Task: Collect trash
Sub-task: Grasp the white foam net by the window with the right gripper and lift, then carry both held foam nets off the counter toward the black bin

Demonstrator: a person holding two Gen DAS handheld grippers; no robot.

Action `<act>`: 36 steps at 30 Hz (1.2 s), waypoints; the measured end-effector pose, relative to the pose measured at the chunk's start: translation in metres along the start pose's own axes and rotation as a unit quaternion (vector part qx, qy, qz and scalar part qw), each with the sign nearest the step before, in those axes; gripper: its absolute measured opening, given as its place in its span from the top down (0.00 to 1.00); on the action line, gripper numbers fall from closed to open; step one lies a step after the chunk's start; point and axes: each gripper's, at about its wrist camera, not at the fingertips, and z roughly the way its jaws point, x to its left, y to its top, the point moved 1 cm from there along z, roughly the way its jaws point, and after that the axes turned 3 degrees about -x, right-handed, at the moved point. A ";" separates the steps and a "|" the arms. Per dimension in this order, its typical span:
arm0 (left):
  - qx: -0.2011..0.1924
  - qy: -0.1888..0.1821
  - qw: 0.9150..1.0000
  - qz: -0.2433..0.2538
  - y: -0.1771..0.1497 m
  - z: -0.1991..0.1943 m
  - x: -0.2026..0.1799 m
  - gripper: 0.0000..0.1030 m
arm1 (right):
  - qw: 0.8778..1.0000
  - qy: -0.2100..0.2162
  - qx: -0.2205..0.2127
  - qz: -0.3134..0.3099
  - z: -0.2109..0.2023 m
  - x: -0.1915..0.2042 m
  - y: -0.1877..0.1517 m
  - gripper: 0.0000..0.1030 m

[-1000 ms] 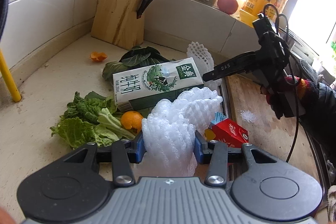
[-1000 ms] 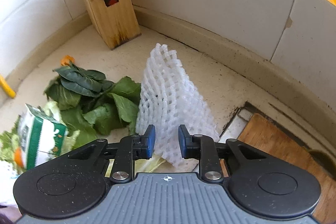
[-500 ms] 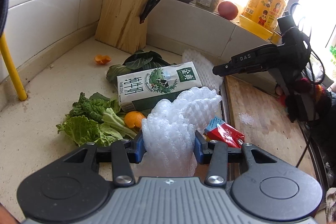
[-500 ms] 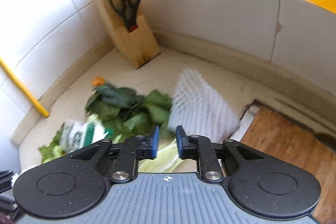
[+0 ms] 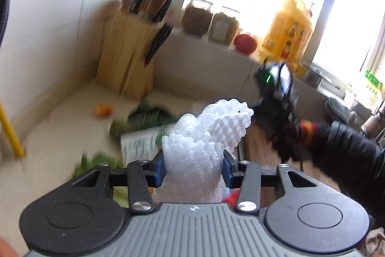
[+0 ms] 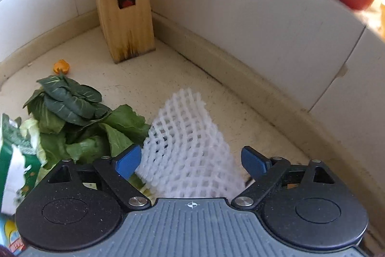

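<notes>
Left hand-held gripper (image 5: 193,168) clamped on bunched white foam fruit net (image 5: 204,136), lower centre of frame, held above counter (image 5: 60,117). Right hand-held gripper (image 6: 190,160) spread wide, straddling second foam net (image 6: 190,151) lying on counter beside green leaves (image 6: 79,122). Step: grabbing second net. Next likely: close on it, lift.

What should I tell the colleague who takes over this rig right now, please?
Left gripper: shut on a bunched white foam net, lifted above the counter.
Right gripper: open, jaws either side of a second foam net lying on the counter; not gripped yet.
Left to collect: leafy greens, green-and-white carton, orange peel near the knife block.
No bin in view.
</notes>
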 end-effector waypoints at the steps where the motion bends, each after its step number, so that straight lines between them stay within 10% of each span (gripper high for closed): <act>1: -0.008 0.002 1.000 0.007 0.007 0.004 -0.001 0.60 | 1.000 0.002 0.002 0.003 0.003 -0.002 -0.001 0.12; 16: 0.020 0.033 0.998 0.041 0.059 0.120 0.021 0.60 | 0.997 0.034 0.033 0.056 0.021 -0.020 -0.009 0.08; 19: 0.023 0.030 0.998 0.044 0.061 0.129 0.020 0.60 | 0.997 0.035 0.034 0.061 0.017 -0.018 -0.008 0.17; 23: 0.025 0.024 0.998 0.047 0.060 0.133 0.018 0.60 | 0.991 0.075 0.042 0.099 0.009 -0.022 -0.009 0.54; 36: 0.014 0.021 0.999 0.038 0.064 0.116 0.015 0.59 | 0.975 0.135 -0.017 0.177 -0.058 -0.035 -0.008 0.58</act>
